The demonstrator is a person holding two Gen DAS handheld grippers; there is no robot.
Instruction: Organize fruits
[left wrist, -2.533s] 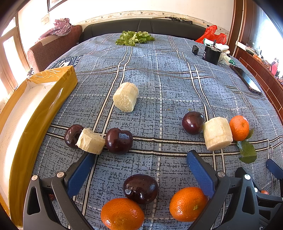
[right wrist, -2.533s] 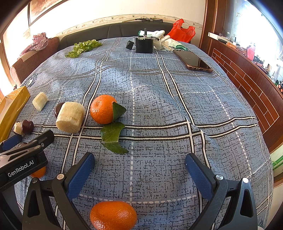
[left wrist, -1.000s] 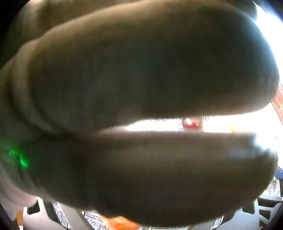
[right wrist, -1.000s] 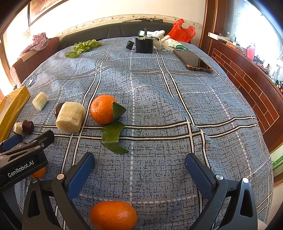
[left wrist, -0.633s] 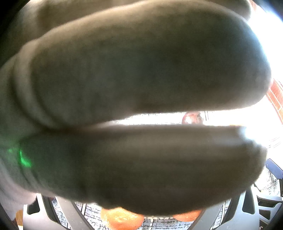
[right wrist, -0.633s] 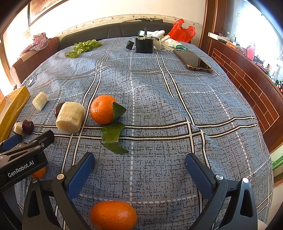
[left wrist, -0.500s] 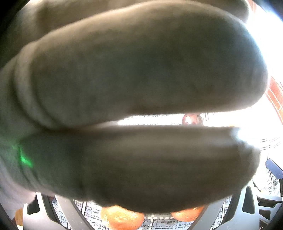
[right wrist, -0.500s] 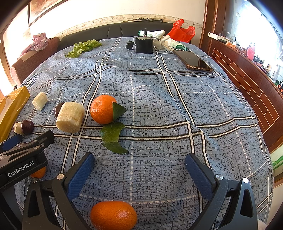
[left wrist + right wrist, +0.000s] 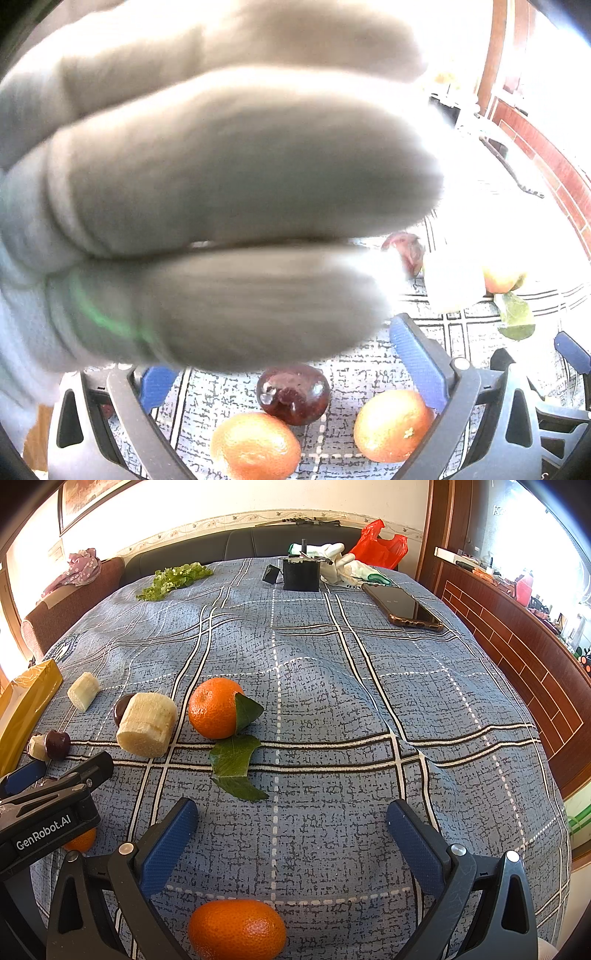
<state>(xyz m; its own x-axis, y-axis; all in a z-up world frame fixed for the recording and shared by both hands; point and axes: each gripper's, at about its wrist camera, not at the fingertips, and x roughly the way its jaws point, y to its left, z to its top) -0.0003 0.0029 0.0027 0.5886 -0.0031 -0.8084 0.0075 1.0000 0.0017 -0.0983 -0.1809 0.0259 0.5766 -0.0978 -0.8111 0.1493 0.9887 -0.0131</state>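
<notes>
A gloved hand [image 9: 207,206] covers most of the left wrist view. Below it my left gripper [image 9: 284,369] is open over a dark plum [image 9: 293,393] and two oranges [image 9: 255,445] [image 9: 393,424]. My right gripper [image 9: 291,838] is open and empty above an orange [image 9: 236,928] at the near edge. Farther left lie an orange with leaves [image 9: 214,707], a big banana chunk [image 9: 147,723], a plum [image 9: 57,744] and a smaller banana chunk [image 9: 84,691]. The left gripper's body [image 9: 48,808] shows at the left of the right wrist view.
A yellow box [image 9: 26,705] lies at the left edge of the blue checked cloth [image 9: 369,709]. At the far side are lettuce [image 9: 173,578], a black holder [image 9: 301,574], a phone [image 9: 404,607], white gloves [image 9: 340,565] and a red bag [image 9: 380,544].
The gloved hand came over the left camera and now slides left, uncovering the plum, two oranges and the open fingers. The right gripper has not moved.
</notes>
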